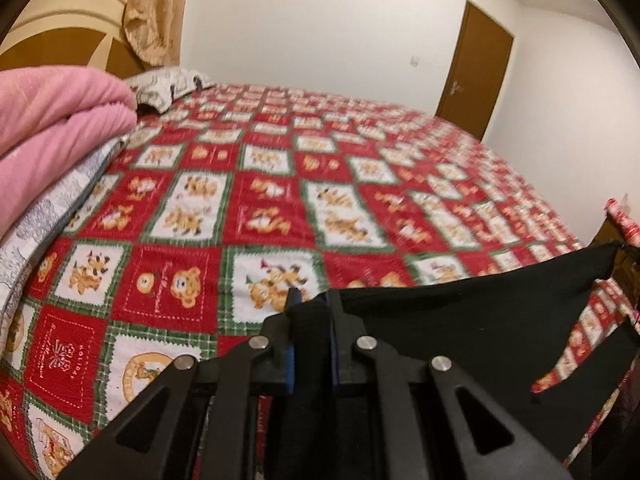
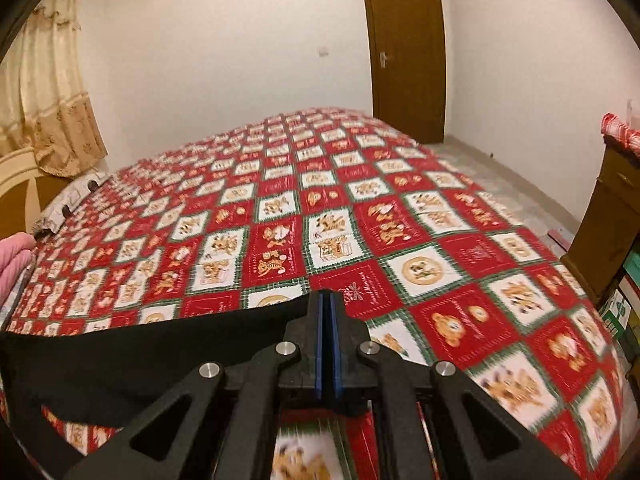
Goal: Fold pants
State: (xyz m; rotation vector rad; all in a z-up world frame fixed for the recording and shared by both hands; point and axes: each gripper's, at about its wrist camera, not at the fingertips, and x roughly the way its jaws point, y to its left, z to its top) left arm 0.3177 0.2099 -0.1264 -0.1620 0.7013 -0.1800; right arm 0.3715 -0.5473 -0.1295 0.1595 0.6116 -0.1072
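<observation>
The black pants hang as a taut sheet just above the red, white and green quilted bed. In the left wrist view my left gripper is shut on their near edge, with black cloth bunched between the blue pads. From there the cloth stretches right to a raised corner. In the right wrist view my right gripper has its blue pads pressed together on the other end of the pants, which run off to the left. Part of the garment hangs below both grippers, out of sight.
A folded pink blanket and a patterned pillow lie at the left side of the bed. A wooden cabinet stands right of the bed, a brown door behind it, and a curtain at the far left.
</observation>
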